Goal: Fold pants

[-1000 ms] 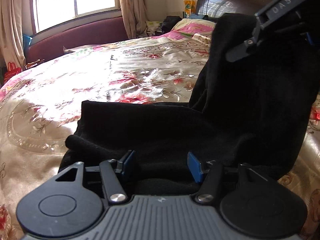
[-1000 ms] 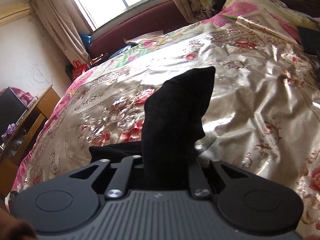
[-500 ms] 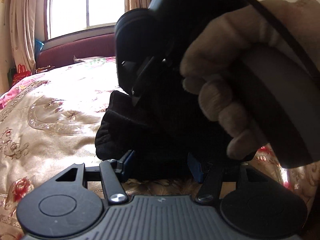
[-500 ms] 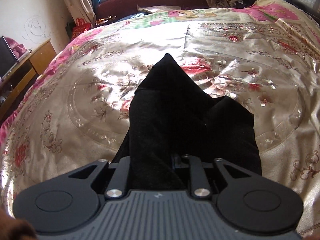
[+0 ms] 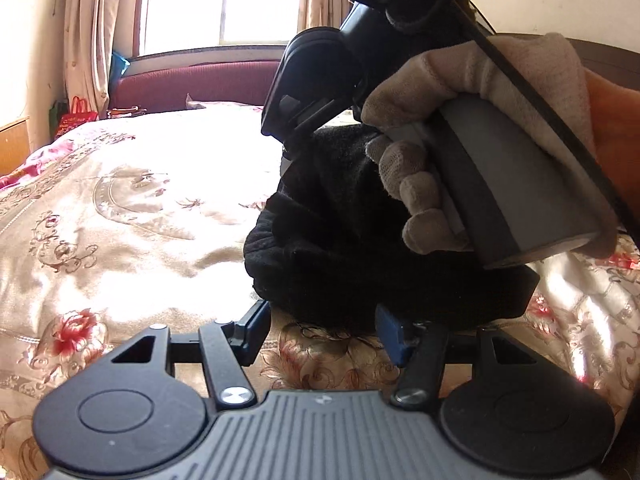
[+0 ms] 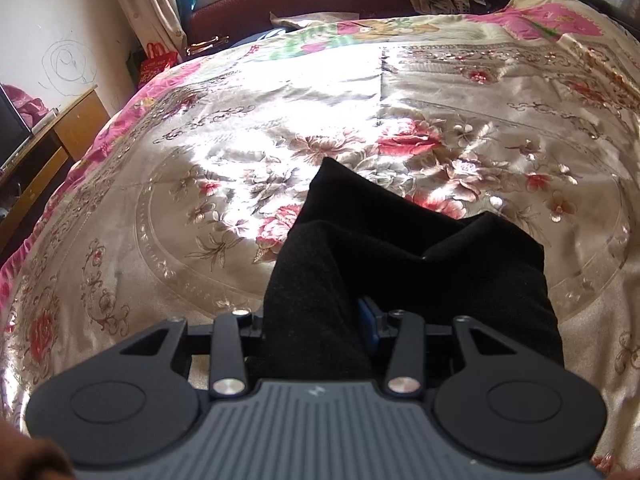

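Mid-fold: right hand-held gripper (image 6: 312, 324) clamping black pants (image 6: 400, 264), left hand-held gripper (image 5: 322, 332) released at 6 o'clock; next, lowering flat onto bed (image 6: 280, 120).

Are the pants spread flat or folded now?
Folded: the pants lie doubled in layers on the bed, one end in the right gripper.
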